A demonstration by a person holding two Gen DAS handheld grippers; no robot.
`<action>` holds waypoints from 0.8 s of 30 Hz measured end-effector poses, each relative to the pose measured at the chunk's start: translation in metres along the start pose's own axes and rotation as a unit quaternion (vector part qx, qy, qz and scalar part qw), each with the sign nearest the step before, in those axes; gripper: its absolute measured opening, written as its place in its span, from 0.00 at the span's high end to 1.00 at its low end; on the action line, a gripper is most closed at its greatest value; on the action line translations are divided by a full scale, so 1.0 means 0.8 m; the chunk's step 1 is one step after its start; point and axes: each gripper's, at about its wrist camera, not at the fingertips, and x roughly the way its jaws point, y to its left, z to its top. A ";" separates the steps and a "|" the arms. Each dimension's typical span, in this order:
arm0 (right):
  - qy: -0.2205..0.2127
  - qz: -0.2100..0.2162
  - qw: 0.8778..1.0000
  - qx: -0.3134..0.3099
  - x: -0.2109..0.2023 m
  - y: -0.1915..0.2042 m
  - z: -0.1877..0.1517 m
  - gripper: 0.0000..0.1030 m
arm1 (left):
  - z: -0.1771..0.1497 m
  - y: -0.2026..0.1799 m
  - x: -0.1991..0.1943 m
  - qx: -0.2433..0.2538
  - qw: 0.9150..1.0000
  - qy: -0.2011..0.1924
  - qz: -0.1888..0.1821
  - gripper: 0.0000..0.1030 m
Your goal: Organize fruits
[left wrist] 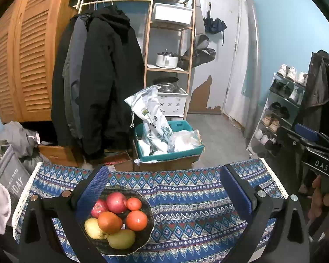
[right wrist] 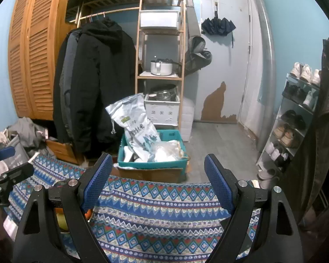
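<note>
A dark woven bowl (left wrist: 145, 233) sits on a table with a blue patterned cloth (left wrist: 186, 199), at its left side. It holds two red apples (left wrist: 116, 199), three oranges (left wrist: 136, 220) and two yellow-green fruits (left wrist: 121, 239). My left gripper (left wrist: 164, 188) is open and empty above the cloth, its left finger (left wrist: 94, 188) over the bowl's left rim. My right gripper (right wrist: 158, 182) is open and empty over the cloth (right wrist: 160, 214); the bowl is mostly hidden behind its left finger (right wrist: 96, 182), with only slivers of fruit (right wrist: 62, 220) showing.
Beyond the table's far edge stands a teal bin (left wrist: 171, 153) with bags on a cardboard box. Dark coats (left wrist: 98, 83) hang at left, a wooden shelf (left wrist: 168, 43) with pots behind, a shoe rack (right wrist: 296, 120) at right. The right gripper's body (left wrist: 313, 153) shows at the right edge of the left wrist view.
</note>
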 end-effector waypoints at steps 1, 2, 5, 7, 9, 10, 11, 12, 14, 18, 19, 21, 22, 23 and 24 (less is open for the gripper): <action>0.000 0.000 1.000 0.000 0.000 0.000 0.000 0.18 | 0.000 0.000 0.000 -0.001 1.000 0.000 0.000 0.01; 0.000 -0.001 1.000 0.000 -0.001 0.000 0.000 0.18 | 0.000 0.000 0.001 -0.001 1.000 0.001 0.001 0.01; 0.000 -0.001 1.000 -0.001 -0.001 0.000 -0.001 0.18 | -0.001 -0.001 0.001 -0.001 1.000 0.002 0.003 0.01; 0.000 -0.001 1.000 0.000 -0.001 0.000 0.000 0.18 | -0.001 -0.002 0.001 0.000 1.000 0.002 0.004 0.01; 0.000 -0.001 1.000 0.000 0.000 0.000 -0.001 0.18 | -0.001 -0.002 -0.001 0.000 1.000 0.000 0.005 0.01; 0.000 -0.001 1.000 0.000 0.000 0.000 0.000 0.18 | 0.000 -0.002 -0.001 0.000 1.000 0.000 0.005 0.01; 0.000 0.000 1.000 -0.001 0.000 0.000 0.000 0.18 | 0.000 -0.002 -0.001 0.000 1.000 0.000 0.006 0.01; 0.000 0.000 1.000 -0.001 0.000 0.000 0.000 0.18 | 0.000 -0.002 -0.002 0.000 1.000 -0.001 0.006 0.01; 0.000 -0.001 1.000 -0.001 0.000 0.000 0.000 0.18 | 0.000 -0.002 -0.002 -0.001 1.000 -0.001 0.006 0.01; 0.001 -0.001 1.000 -0.001 0.000 0.001 -0.001 0.18 | -0.001 -0.002 -0.002 -0.001 1.000 0.000 0.008 0.01; 0.002 0.000 1.000 -0.001 0.000 0.001 -0.001 0.18 | -0.001 -0.002 -0.001 -0.002 1.000 0.000 0.009 0.01; 0.002 -0.001 1.000 -0.001 0.000 0.001 -0.001 0.18 | -0.001 0.000 -0.001 -0.002 1.000 0.001 0.010 0.01; 0.002 -0.001 1.000 -0.001 0.000 0.001 -0.001 0.18 | -0.001 0.000 0.000 -0.002 1.000 0.003 0.010 0.01; 0.002 -0.001 1.000 -0.001 0.000 0.001 -0.001 0.18 | -0.001 0.000 0.000 -0.002 1.000 0.004 0.011 0.01; 0.002 -0.001 1.000 -0.001 0.000 0.001 -0.001 0.18 | -0.002 0.000 0.000 -0.003 1.000 0.004 0.011 0.01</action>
